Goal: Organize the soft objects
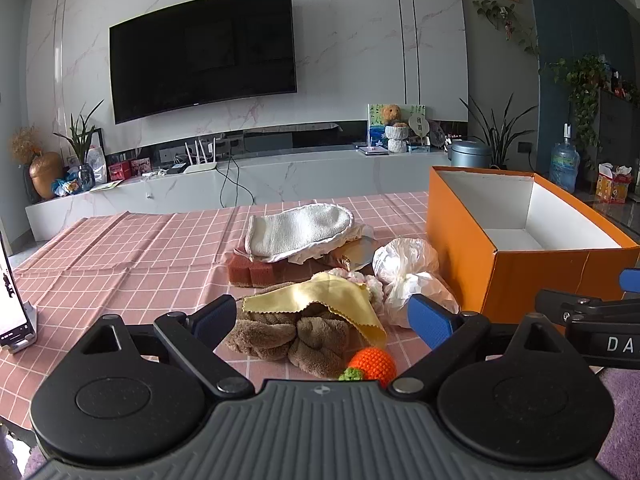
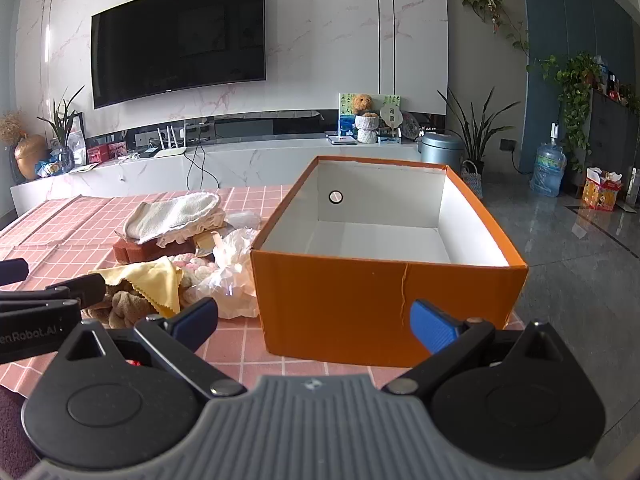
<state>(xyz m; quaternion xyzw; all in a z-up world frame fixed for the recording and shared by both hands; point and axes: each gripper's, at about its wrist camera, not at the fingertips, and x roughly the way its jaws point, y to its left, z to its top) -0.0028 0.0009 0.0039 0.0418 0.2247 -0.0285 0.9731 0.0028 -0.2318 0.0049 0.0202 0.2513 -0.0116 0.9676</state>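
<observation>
A pile of soft things lies on the pink checked tablecloth point(image 1: 132, 248): a brown plush band point(image 1: 292, 334), a yellow cloth point(image 1: 320, 296) over it, an orange crocheted carrot point(image 1: 374, 364), a white crumpled bag point(image 1: 408, 276), a white mitt point(image 1: 300, 232) on a red-brown sponge point(image 1: 260, 272). My left gripper point(image 1: 324, 318) is open, its fingers either side of the plush band, just short of it. The orange box point(image 2: 384, 304) stands empty right of the pile. My right gripper point(image 2: 314, 320) is open and empty in front of the box's near wall.
A phone on a stand point(image 1: 12, 312) sits at the table's left edge. Behind the table stand a marble TV bench point(image 1: 256, 176), a wall TV point(image 1: 204, 52), plants and a water jug point(image 2: 548, 172). Grey tiled floor point(image 2: 580, 240) lies right of the table.
</observation>
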